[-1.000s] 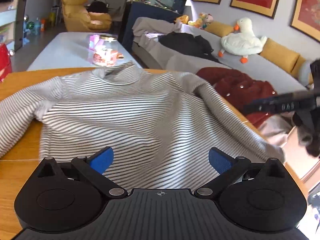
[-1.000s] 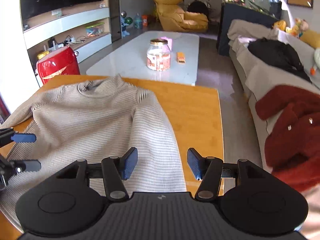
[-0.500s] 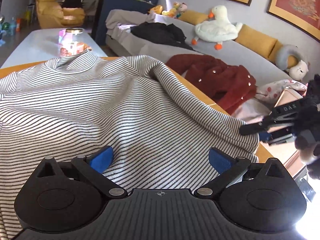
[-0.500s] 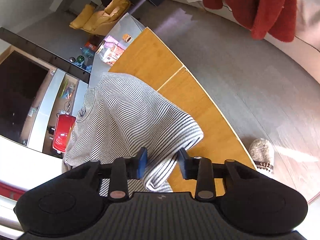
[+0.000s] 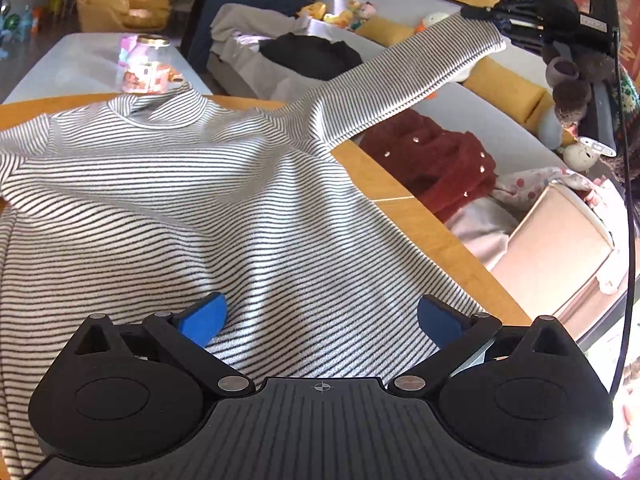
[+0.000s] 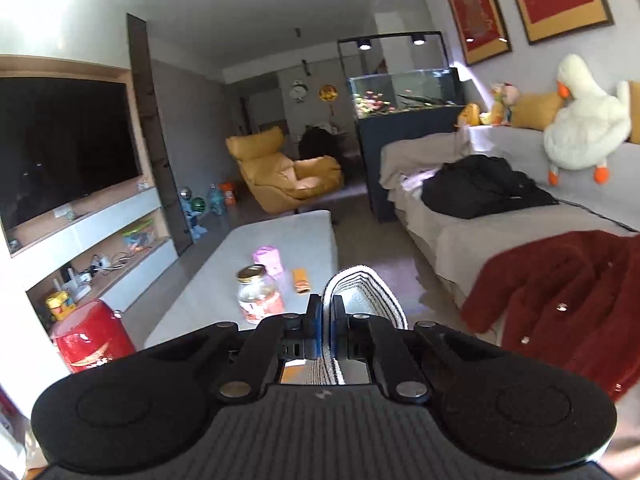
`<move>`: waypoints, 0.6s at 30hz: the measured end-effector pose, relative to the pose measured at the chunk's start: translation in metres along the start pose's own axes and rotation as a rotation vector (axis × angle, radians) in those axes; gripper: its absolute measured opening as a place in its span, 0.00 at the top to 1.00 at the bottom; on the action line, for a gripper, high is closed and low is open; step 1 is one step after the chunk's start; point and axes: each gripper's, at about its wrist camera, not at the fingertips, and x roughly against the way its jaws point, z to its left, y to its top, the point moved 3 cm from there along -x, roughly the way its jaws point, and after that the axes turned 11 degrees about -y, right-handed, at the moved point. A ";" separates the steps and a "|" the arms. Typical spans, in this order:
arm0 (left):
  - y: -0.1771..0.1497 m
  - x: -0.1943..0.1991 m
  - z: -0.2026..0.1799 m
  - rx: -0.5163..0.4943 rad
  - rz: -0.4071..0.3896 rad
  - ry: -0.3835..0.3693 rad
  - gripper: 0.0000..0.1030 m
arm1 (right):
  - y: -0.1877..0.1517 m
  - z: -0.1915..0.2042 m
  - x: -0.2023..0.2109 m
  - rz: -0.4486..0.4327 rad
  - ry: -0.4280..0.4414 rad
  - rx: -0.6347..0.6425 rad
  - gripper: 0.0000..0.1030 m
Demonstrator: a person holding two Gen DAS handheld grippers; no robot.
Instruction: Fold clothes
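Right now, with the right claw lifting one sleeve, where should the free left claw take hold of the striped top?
Probably the near hem of the striped top, approached low from the table's near edge: it lies flat just ahead of the open left claw. The right claw is shut on the cuff.

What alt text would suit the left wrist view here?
A striped sweater lies spread on a wooden table, its sleeve lifted taut by the right hand-held gripper. The left hand-held gripper hovers open over the hem.
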 end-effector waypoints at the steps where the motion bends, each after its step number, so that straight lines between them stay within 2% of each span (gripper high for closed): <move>1: 0.001 0.003 0.001 0.020 -0.003 0.001 0.00 | 0.003 0.016 -0.004 0.004 0.042 0.012 0.97; 5: 0.003 0.024 0.006 0.069 -0.035 0.028 0.00 | 0.008 0.086 -0.029 0.023 0.194 0.075 0.97; 10: 0.002 0.049 0.013 0.108 -0.089 0.077 0.00 | -0.003 0.166 -0.063 0.100 0.341 0.118 0.97; 14: 0.003 0.064 0.026 0.187 -0.132 0.091 0.00 | -0.023 0.214 -0.083 0.175 0.386 0.153 0.96; 18: 0.000 0.066 0.047 0.317 -0.149 0.078 0.00 | -0.045 0.246 -0.097 0.228 0.395 0.194 0.95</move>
